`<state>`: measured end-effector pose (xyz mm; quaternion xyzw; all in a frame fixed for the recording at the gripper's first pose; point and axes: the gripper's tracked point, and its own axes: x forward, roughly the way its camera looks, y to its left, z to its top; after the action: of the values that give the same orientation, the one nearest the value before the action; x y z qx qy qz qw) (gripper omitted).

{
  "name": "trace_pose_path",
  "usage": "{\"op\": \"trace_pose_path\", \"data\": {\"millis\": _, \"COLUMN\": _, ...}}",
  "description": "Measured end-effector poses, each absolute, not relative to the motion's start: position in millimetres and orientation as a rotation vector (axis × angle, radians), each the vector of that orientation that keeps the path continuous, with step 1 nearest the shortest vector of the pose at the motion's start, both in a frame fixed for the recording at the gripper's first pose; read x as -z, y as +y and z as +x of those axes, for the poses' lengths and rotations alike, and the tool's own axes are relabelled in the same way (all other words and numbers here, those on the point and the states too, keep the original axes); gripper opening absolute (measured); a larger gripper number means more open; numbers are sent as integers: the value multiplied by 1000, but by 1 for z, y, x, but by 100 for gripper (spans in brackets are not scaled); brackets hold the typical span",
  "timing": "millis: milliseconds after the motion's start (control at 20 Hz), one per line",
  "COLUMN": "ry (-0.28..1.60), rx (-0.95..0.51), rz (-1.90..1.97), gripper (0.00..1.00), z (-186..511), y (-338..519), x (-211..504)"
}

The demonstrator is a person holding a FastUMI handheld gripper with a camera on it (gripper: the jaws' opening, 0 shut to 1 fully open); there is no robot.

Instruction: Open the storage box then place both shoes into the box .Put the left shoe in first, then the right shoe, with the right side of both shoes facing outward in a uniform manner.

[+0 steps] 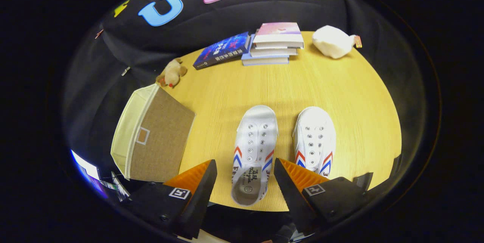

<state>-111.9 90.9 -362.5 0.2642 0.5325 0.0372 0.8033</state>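
The right finger [298,182] is covering the right shoe's [314,137] heel. The box [155,137] is losing its near corner behind the left finger [196,182]. Small print on the far books [264,44] is staying unreadable.

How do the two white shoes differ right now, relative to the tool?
The left shoe lies between the open tool's fingers, untouched; the right shoe lies off to the side, its heel end hidden behind one finger. The left shoe's heel opening and insole show; the right shoe's do not. Both are white with red-and-blue stripes, toes pointing away, on the table.
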Motion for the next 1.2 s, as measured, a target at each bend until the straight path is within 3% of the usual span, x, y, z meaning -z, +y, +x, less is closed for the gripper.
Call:
{"op": "trace_pose_path", "data": {"millis": 50, "ry": 1170, "rx": -95, "rz": 561, "gripper": 92, "z": -112, "y": 91, "x": 376}}
{"op": "trace_pose_path", "data": {"millis": 200, "ry": 1248, "rx": -99, "rz": 536, "gripper": 76, "z": -113, "y": 86, "x": 410}}
{"op": "trace_pose_path", "data": {"millis": 400, "ry": 1291, "rx": -74, "rz": 567, "gripper": 76, "z": -109, "y": 86, "x": 437}}
{"op": "trace_pose_path", "data": {"millis": 550, "ry": 1324, "rx": -102, "rz": 587, "gripper": 56, "z": -114, "y": 98, "x": 444}}
{"op": "trace_pose_path", "data": {"millis": 700, "ry": 1304, "rx": -65, "rz": 616, "gripper": 18, "z": -114, "y": 94, "x": 442}}
{"op": "trace_pose_path", "data": {"millis": 750, "ry": 1299, "rx": -51, "rz": 629, "gripper": 14, "z": -116, "y": 92, "x": 439}}
{"op": "trace_pose_path", "data": {"millis": 1200, "ry": 1193, "rx": -39, "rz": 692, "gripper": 13, "z": -113, "y": 98, "x": 367}}
